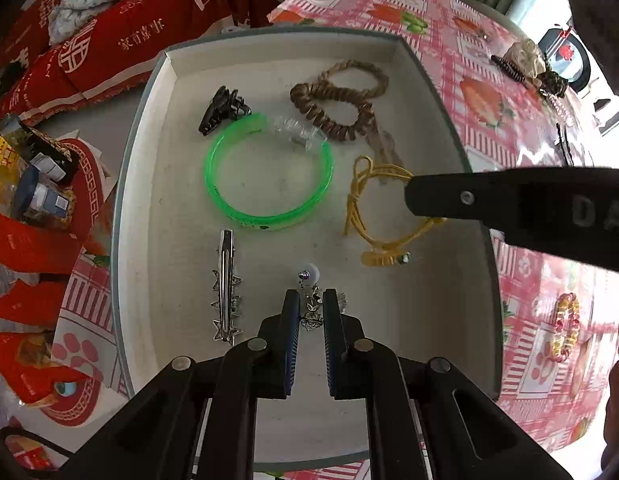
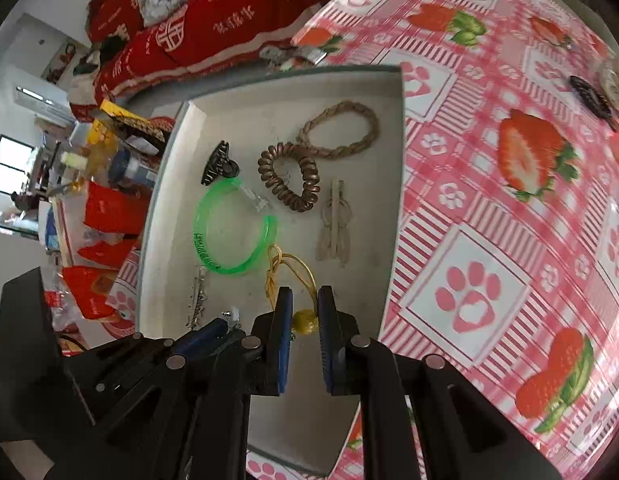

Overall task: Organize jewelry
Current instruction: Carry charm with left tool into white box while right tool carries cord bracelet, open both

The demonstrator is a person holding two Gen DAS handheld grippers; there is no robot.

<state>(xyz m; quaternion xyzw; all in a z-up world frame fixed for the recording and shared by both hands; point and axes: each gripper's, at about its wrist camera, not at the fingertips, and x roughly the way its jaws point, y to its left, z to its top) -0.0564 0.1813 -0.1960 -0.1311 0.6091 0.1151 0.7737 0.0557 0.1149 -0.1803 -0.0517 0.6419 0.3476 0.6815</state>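
A shallow white box (image 1: 157,184) (image 2: 169,216) holds jewelry: a green bangle (image 1: 265,172) (image 2: 233,232), a black claw clip (image 1: 223,110) (image 2: 218,164), a brown coil hair tie (image 1: 329,110) (image 2: 287,178), a braided loop (image 2: 337,130), a silver star clip (image 1: 226,288) and a yellow cord bracelet (image 1: 373,208) (image 2: 289,276). My left gripper (image 1: 311,304) is open over a silver pearl earring (image 1: 309,292). My right gripper (image 2: 304,308) is open around the yellow bracelet's bead (image 2: 304,322).
The box sits on a pink strawberry tablecloth (image 2: 509,200). A beaded bracelet (image 1: 565,328) lies on the cloth right of the box. A dark hair clip (image 2: 591,98) and more pieces lie far right. Red bags and boxes (image 1: 37,216) crowd the left.
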